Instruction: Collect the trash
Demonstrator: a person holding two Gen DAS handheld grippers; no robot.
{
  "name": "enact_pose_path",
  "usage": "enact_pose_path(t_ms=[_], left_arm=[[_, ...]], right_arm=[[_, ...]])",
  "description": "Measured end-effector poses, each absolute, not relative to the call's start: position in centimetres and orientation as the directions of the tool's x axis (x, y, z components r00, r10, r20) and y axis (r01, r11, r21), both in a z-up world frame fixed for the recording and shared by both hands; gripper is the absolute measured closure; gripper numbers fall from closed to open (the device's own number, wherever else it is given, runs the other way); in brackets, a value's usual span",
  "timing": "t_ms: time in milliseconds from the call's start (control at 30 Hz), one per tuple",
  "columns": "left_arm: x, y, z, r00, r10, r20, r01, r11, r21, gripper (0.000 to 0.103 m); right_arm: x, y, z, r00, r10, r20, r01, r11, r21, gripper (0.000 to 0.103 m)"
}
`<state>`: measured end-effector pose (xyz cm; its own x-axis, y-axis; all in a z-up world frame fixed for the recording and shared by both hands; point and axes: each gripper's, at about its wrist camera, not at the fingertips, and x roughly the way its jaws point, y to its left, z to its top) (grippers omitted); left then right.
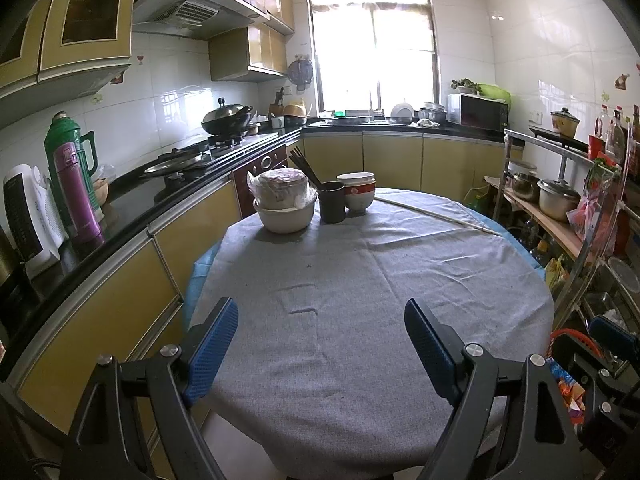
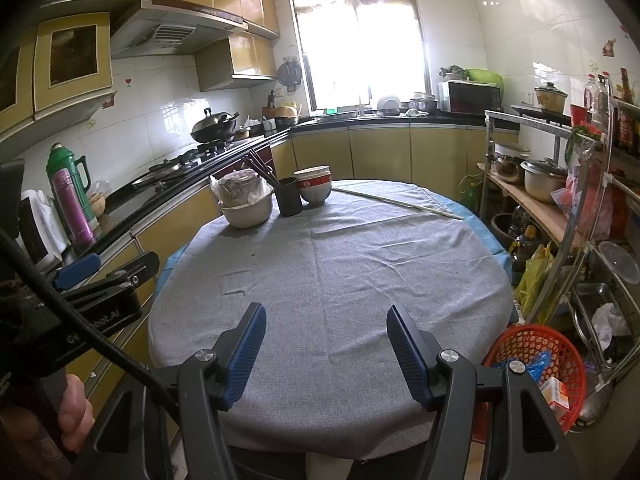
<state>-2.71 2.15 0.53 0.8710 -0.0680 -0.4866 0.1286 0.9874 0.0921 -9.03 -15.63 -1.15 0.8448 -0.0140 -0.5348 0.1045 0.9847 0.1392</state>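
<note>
From the left wrist camera, the left gripper (image 1: 320, 320) hovers over the near edge of the round tabletop (image 1: 380, 280) under its grey cloth, jaws spread wide and holding nothing. At the far side stand a white basin (image 1: 286, 216) carrying a plastic-wrapped pot, a dark cup (image 1: 332, 202) of chopsticks and stacked red-and-white bowls (image 1: 357, 192). On the side counter a purple flask (image 1: 76, 196) bears letters too blurred to read.

From the right wrist camera, the right gripper (image 2: 326, 326) also has its jaws spread and empty above the cloth. The trash lies in a red basket (image 2: 536, 350) just beside the tabletop at lower right: blue plastic (image 2: 538, 362) and a small white-and-orange carton (image 2: 557, 394), its print illegible. At the left edge the other gripper's black body shows white lettering, partly hidden by a cable, not legible.
</note>
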Motion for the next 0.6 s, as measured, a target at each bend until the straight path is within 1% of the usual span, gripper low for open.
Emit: enact_pose_path(t_ms=[400,600], left_arm=[[-2.6,2.1,0.5,0.871,-0.066,-0.488,0.126,0.988,0.093,0.017],[-2.0,2.3,0.3,0.863,-0.048,-0.502,0.108,0.99,0.091,0.017]], right_arm=[[-8.8,-15.7,-1.1,0.849,-0.012,-0.529,0.092,0.988,0.126,0.037],[-7.6,-16.4,-1.4,0.844,-0.001,-0.536,0.084,0.988,0.13,0.037]])
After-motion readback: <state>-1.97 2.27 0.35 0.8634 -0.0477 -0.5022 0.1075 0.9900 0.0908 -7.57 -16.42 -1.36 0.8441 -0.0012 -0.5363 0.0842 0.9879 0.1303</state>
